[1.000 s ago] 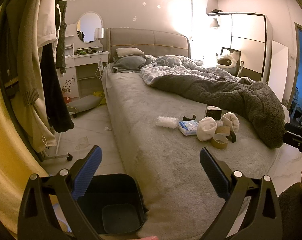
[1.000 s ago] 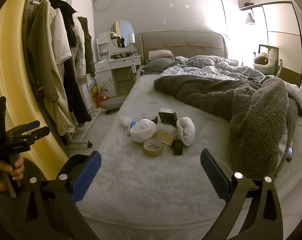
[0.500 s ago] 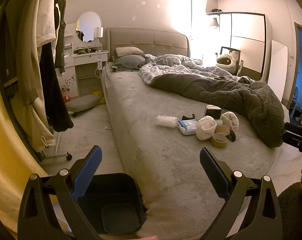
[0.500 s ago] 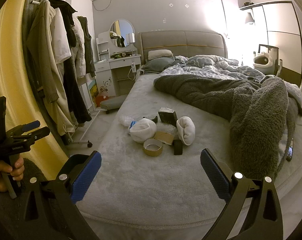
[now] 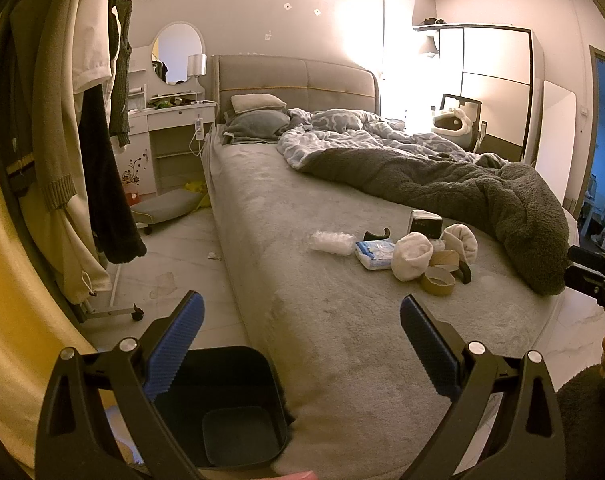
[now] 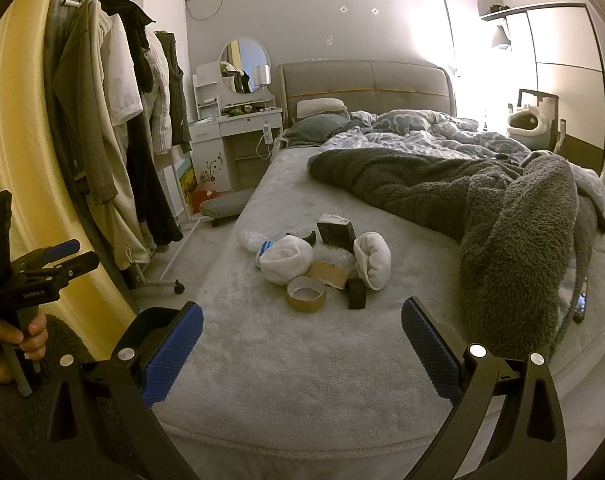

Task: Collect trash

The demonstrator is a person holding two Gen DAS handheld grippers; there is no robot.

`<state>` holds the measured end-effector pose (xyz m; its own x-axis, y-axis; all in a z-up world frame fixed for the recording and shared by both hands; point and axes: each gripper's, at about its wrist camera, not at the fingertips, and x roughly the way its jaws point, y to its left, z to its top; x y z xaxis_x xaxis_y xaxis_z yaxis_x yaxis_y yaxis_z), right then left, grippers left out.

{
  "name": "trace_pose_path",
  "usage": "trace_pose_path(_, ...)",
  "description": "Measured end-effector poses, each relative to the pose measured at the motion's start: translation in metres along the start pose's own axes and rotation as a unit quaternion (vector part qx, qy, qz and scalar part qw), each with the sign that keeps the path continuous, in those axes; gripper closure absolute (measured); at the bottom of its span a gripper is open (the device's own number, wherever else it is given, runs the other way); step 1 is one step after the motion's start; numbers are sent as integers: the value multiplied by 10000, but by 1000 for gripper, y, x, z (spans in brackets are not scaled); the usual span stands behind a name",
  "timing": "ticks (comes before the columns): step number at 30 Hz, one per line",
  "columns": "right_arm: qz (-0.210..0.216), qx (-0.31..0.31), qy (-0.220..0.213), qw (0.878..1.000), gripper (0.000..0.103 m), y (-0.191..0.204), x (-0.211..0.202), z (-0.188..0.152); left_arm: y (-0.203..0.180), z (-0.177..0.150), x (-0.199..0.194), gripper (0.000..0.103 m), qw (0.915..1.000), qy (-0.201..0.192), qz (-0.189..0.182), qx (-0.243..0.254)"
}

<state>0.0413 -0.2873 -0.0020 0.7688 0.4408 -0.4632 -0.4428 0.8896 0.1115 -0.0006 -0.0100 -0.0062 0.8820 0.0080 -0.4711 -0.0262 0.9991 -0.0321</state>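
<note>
A heap of trash lies on the grey bed [image 6: 286, 364]: two cardboard tape rolls [image 6: 305, 293] [image 5: 436, 282], two white rolled socks [image 6: 287, 261] [image 5: 411, 255], a small dark box [image 6: 334, 232] [image 5: 425, 224], a clear crushed plastic bottle [image 5: 331, 241], a blue-white pack [image 5: 375, 253] and a black tape roll [image 6: 356, 293]. A dark bin [image 5: 222, 408] stands on the floor at the bed's near corner. My left gripper [image 5: 301, 348] hangs open above the bin and bed corner. My right gripper [image 6: 302, 354] is open over the bed's foot, well short of the heap. Both are empty.
A grey fleece blanket [image 6: 514, 240] is bunched on the bed's right side. A clothes rack with hanging coats [image 5: 82, 152] stands left of the bed on wheeled feet. A white dresser with a mirror [image 5: 174, 120] and a floor cushion [image 5: 166, 206] sit beyond it.
</note>
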Motion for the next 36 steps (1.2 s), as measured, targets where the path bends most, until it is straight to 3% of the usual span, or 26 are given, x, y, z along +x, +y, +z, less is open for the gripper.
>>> trace_pose_path(27, -12, 3, 22, 10000, 3, 0, 1, -1, 1, 1, 0, 3, 10000, 9, -2, 0)
trace_pose_path(31, -153, 19, 194, 9997, 3, -4, 10, -7, -2, 0, 6, 4, 9998, 80, 172, -26)
trace_pose_path(36, -274, 95, 372, 9989, 3, -12, 11, -9, 1, -4, 10, 4, 9998, 73, 5, -177)
